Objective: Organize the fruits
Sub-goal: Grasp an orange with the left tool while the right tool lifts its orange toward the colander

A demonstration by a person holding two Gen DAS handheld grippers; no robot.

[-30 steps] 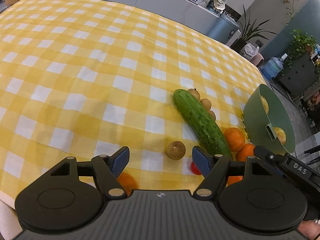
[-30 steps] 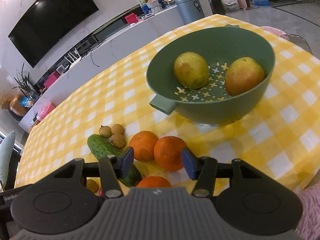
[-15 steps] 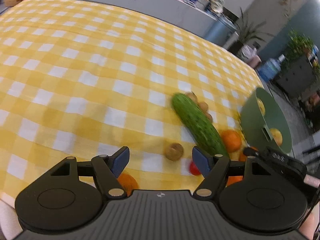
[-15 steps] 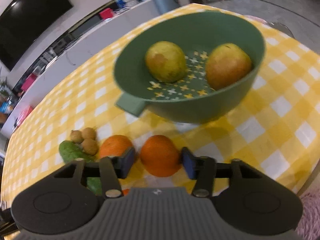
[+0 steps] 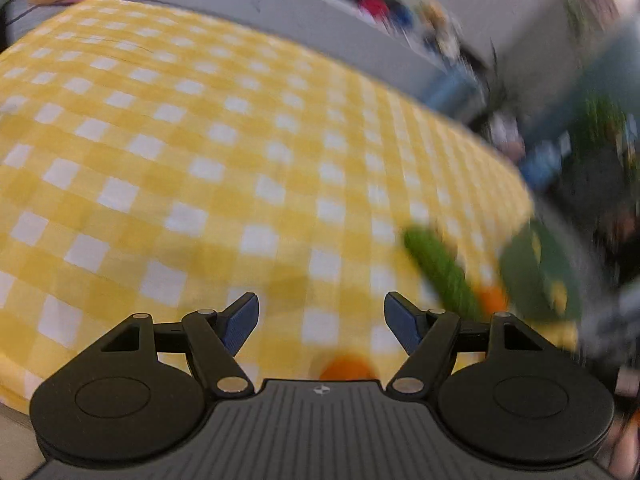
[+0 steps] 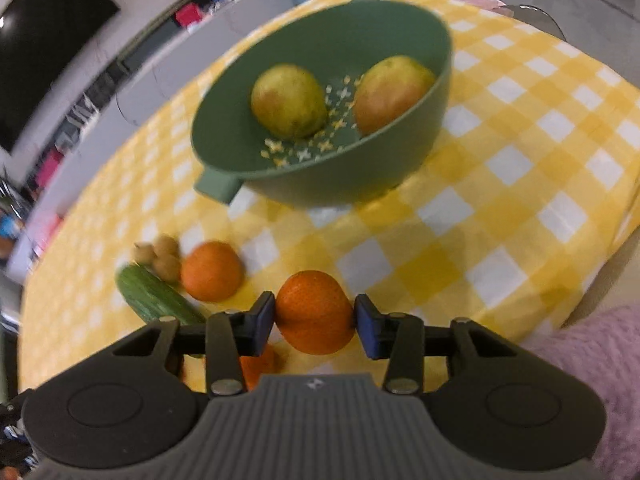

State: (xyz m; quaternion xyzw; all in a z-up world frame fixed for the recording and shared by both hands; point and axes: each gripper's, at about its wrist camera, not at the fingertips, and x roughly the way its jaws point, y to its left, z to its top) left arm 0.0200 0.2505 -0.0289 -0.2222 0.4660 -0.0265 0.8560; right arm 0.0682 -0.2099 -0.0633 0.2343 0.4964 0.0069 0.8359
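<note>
My right gripper (image 6: 315,320) is shut on an orange (image 6: 314,300), its blue pads pressing both sides, just above the yellow checked cloth. Beyond it stands the green bowl (image 6: 340,188) with two yellow-red pears (image 6: 288,100) inside. Left of the held fruit lie another orange (image 6: 211,271), a cucumber (image 6: 156,296) and a few small brown longans (image 6: 164,258). A third orange (image 6: 256,364) shows under the left finger. In the blurred left wrist view my left gripper (image 5: 320,316) hangs over bare cloth, its jaws closing slightly with nothing between them. An orange (image 5: 346,368) lies just below it.
The left wrist view shows the cucumber (image 5: 440,272) and bowl (image 5: 536,272) smeared at the right, with wide cloth (image 5: 200,140) to the left. A pink fuzzy sleeve (image 6: 592,360) sits at the table's near right edge. A grey counter (image 6: 132,92) runs behind the table.
The right gripper came forward around an orange and shut on it. The left gripper swung left, so the cucumber and bowl slid to the right of its view.
</note>
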